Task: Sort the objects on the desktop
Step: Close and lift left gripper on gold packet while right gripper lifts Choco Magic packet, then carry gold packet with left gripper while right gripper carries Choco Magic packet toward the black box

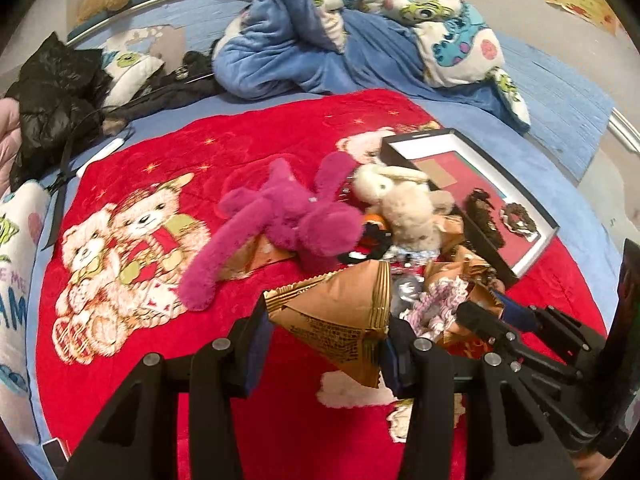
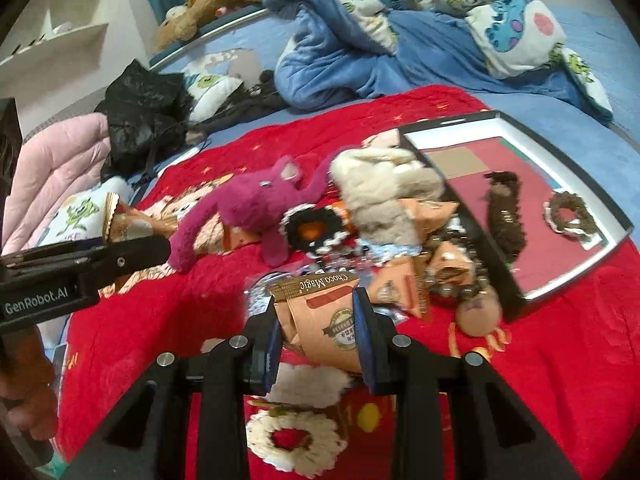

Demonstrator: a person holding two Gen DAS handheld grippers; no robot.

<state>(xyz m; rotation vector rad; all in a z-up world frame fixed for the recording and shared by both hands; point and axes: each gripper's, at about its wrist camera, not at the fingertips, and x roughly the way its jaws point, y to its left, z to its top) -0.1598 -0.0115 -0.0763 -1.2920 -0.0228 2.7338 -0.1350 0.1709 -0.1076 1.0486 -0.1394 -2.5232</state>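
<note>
Sorting barely underway: left gripper (image 1: 324, 334) clenched on a gold snack pouch (image 1: 340, 320), right gripper (image 2: 316, 340) on a Choco Magic packet (image 2: 320, 312) (both lifted above the red blanket (image 1: 240, 140)), tray (image 2: 592, 184) holding only two scrunchies, pile (image 2: 360, 216) remaining.

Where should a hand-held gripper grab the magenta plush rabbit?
Take the magenta plush rabbit by its long limb, which stretches out toward the camera over bare red blanket. Come from the near-left side, since its body lies against the cream plush and wrappers.
</note>
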